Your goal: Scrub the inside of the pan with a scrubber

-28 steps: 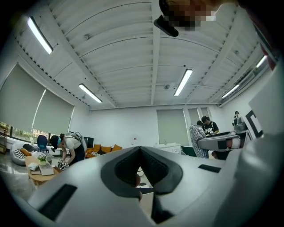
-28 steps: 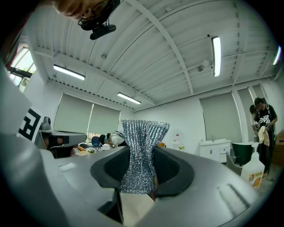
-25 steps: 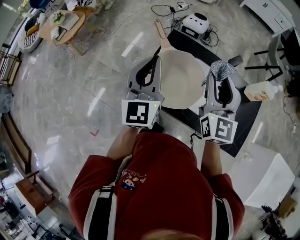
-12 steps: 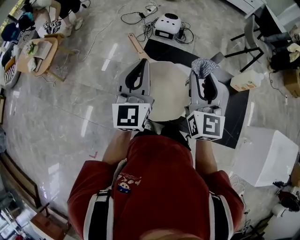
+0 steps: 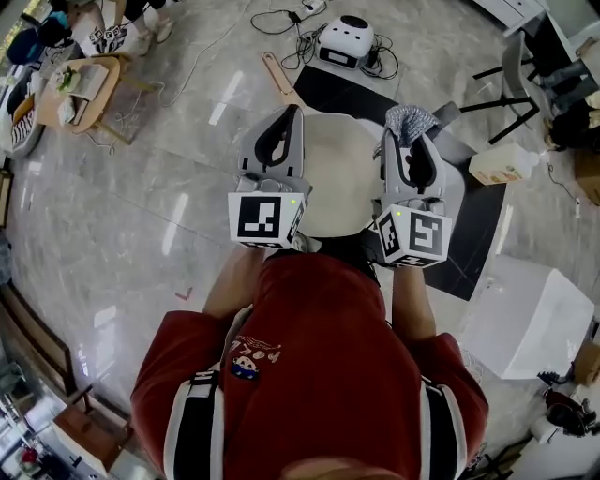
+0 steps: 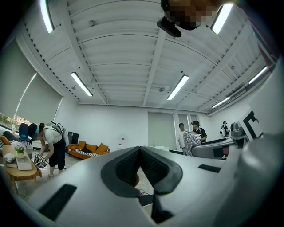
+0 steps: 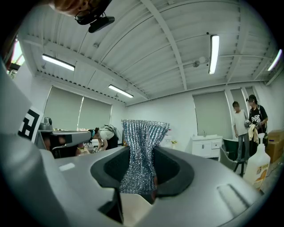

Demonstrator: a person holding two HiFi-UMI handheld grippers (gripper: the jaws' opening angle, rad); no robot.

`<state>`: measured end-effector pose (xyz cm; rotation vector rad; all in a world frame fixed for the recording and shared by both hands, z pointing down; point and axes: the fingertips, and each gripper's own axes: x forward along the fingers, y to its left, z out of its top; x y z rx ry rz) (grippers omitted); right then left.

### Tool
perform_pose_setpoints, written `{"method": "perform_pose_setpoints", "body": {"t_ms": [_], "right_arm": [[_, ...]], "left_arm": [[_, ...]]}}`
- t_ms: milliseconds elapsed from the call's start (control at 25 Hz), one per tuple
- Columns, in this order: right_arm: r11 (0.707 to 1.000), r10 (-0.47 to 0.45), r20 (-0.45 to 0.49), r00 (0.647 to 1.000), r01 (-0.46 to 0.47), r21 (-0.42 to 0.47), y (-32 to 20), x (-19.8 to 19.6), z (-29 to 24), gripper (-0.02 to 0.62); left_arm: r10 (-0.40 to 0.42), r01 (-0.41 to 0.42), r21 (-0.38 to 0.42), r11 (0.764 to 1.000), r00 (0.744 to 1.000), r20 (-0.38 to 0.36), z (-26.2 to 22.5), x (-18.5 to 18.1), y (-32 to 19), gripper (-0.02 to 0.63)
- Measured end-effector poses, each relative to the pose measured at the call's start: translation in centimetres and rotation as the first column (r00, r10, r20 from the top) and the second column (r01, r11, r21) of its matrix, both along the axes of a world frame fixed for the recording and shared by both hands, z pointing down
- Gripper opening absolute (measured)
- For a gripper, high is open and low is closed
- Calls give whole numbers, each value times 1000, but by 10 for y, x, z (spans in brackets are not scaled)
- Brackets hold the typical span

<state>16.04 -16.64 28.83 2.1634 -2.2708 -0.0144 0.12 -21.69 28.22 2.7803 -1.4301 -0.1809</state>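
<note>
While the right gripper (image 5: 410, 139) clamps the metal-mesh scrubber (image 5: 410, 119), raised at the right of the pan (image 5: 337, 173), and the left gripper (image 5: 293, 114) hangs clenched and empty at its left, scrubbing appears not yet begun.

This seems a large open studio or lab hall, not a home: a white ribbed ceiling (image 6: 128, 53) with long strip lights (image 6: 82, 84), a polished stone floor (image 5: 141, 216) with loose cables (image 5: 302, 13) and a white device (image 5: 345, 42) at 12 o'clock, and a small wooden table (image 5: 80, 89) at 10 o'clock.
</note>
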Motion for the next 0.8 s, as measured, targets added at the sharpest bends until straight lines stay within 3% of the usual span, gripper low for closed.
{"method": "perform_pose_setpoints", "body": {"t_ms": [320, 800], "right_arm": [[985, -56, 50, 997, 63, -162, -24, -14, 70, 170], [918, -29, 175, 984, 95, -385, -51, -37, 198, 170]], "left_arm": [[-39, 40, -39, 998, 999, 20, 28, -15, -2, 5], [-69, 70, -81, 994, 997, 13, 53, -27, -9, 5]]}}
